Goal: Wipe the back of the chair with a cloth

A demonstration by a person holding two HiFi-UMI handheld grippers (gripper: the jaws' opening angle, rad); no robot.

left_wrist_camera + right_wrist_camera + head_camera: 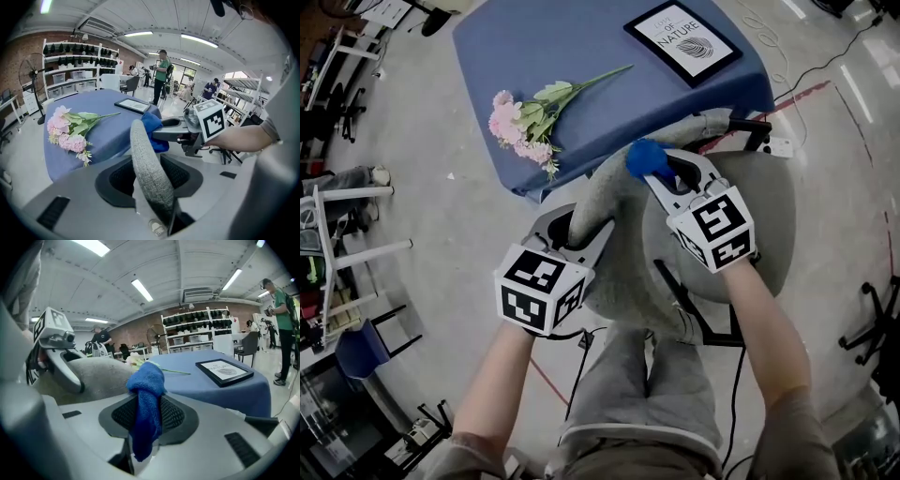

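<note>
The grey chair's curved backrest [609,202] runs between my two grippers in the head view. My left gripper [574,225] is shut on the backrest's top edge [147,168], which stands upright between its jaws. My right gripper [652,169] is shut on a blue cloth [645,157], held at the backrest's upper part. In the right gripper view the cloth [146,404] hangs bunched from the jaws, with the grey backrest [101,376] to its left. The left gripper view shows the cloth [154,129] just behind the backrest edge.
A table with a blue cover [581,56] stands just beyond the chair, bearing a pink flower bunch [525,117] and a framed picture [682,42]. The chair's round grey seat [764,211] lies below the right gripper. People and shelves stand in the background.
</note>
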